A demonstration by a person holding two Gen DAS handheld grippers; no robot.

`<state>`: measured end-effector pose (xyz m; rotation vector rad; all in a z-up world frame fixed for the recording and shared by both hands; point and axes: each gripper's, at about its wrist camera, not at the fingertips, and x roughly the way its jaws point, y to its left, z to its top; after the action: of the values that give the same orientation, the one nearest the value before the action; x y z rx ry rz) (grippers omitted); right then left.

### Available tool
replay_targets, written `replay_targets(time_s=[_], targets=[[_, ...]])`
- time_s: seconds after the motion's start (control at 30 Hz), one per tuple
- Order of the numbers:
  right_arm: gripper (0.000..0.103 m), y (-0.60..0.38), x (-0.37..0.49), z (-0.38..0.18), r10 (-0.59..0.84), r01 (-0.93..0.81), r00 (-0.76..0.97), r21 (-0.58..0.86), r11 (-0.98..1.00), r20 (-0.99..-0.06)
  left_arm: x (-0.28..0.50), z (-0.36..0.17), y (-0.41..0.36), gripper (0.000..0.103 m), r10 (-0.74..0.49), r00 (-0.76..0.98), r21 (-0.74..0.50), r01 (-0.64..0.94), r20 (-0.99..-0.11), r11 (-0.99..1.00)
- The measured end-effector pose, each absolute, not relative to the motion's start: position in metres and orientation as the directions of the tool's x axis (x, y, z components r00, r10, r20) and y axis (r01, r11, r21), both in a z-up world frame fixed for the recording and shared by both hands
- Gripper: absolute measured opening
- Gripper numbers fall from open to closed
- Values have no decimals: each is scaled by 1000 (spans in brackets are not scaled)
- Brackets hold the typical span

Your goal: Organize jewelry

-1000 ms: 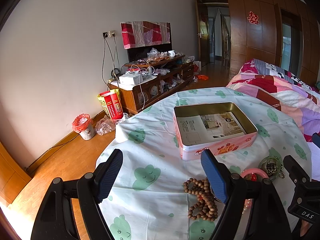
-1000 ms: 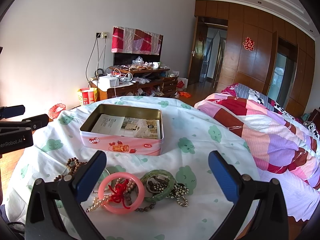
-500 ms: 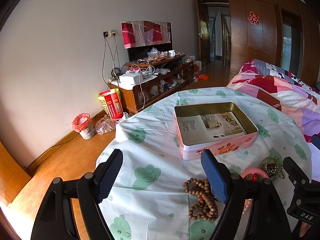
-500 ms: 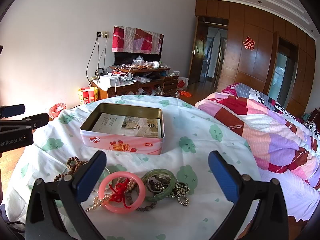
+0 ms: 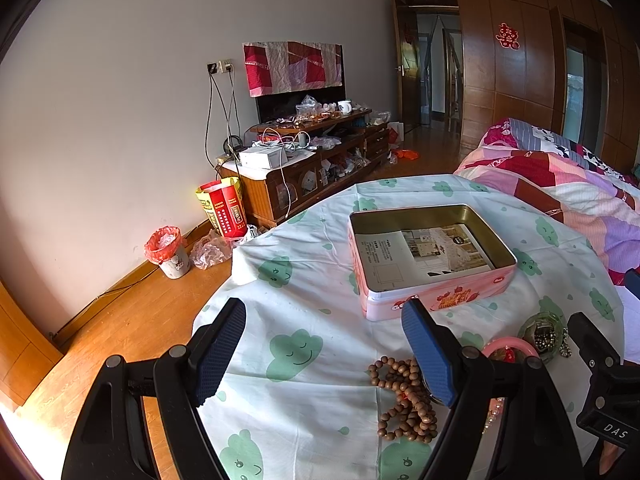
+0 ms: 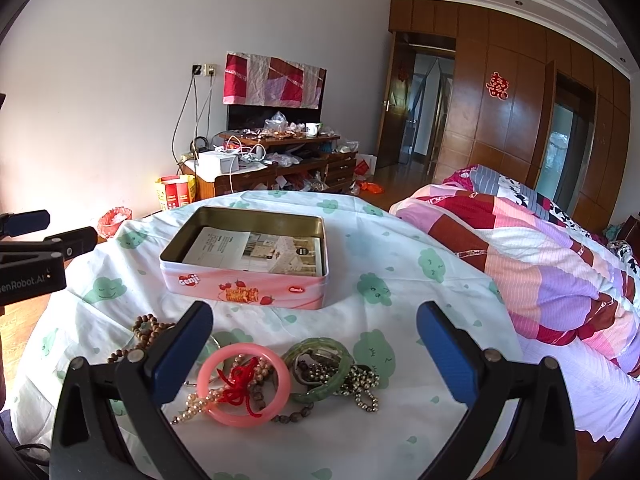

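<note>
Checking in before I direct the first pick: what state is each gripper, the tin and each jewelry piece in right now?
left gripper: open, holding nothing
right gripper: open, holding nothing
pink tin: lid off, only printed paper inside
pink bangle: lying flat on the cloth, outside the tin
green bangle: on the cloth, bead chain piled in it
wooden bead strand: loosely heaped on the cloth

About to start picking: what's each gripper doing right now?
Left gripper: open, holding nothing.
Right gripper: open, holding nothing, above the pink bangle.
</note>
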<state>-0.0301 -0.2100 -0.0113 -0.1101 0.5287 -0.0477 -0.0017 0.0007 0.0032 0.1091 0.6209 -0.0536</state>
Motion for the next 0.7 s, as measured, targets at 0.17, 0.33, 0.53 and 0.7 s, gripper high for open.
replay_targets(time_s=[0.17,0.33,0.53,0.7], targets=[[103,-209,-30,-13,-73,16,861,-117,993,-503,-2,3,1,81,-17,811,86,83,-585,993],[103,-210,-30,-12,-74,17,862,-116,993,-501,-2,3,1,81,-17,811,86,83,-584,993],[103,-209,-30,-15,-74,19,861,-114,993,-503,-2,3,2,81,-18,810,86,84,-586,993],[103,-209,-30,-16,-75,19,862,-115,993,-502,-2,1,4,81,-13,806,88,81,-591,993]])
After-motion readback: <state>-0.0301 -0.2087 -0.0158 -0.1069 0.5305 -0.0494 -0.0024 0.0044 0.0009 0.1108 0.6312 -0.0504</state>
